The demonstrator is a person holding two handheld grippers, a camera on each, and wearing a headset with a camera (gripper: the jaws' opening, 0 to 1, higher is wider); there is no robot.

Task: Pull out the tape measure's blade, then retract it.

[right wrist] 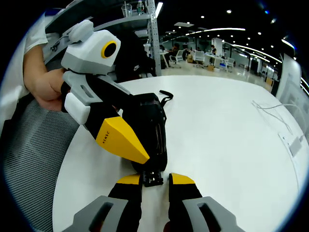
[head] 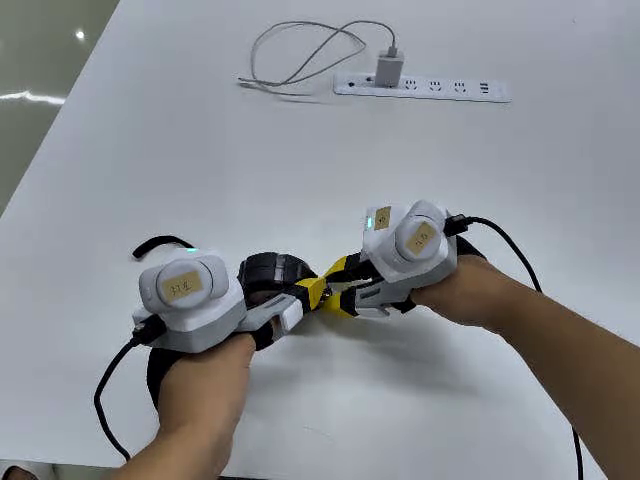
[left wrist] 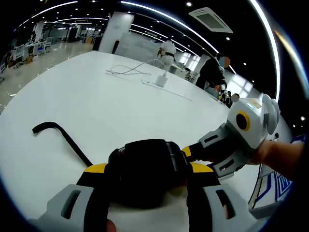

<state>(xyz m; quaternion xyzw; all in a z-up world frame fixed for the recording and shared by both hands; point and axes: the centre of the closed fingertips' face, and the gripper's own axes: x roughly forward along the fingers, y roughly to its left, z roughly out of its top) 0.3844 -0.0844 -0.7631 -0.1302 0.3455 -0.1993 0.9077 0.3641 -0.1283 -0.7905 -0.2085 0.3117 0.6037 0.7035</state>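
Note:
A black tape measure point(head: 270, 272) rests low over the white table point(head: 200, 150), with my left gripper point(head: 288, 288) shut on its round case. In the left gripper view the case point(left wrist: 147, 169) fills the gap between the yellow-tipped jaws, and its black wrist strap point(left wrist: 58, 133) trails off to the left. My right gripper point(head: 338, 287) meets it from the right. In the right gripper view my right gripper point(right wrist: 154, 181) is closed on the small black blade tip point(right wrist: 153, 178) at the case's mouth point(right wrist: 152, 130). No length of blade shows between case and tip.
A white power strip point(head: 420, 87) with a plugged-in charger point(head: 388, 70) and a looped grey cable point(head: 300, 50) lies at the far side. The table's left edge point(head: 60, 110) runs diagonally, with floor beyond. People stand in the background of the left gripper view.

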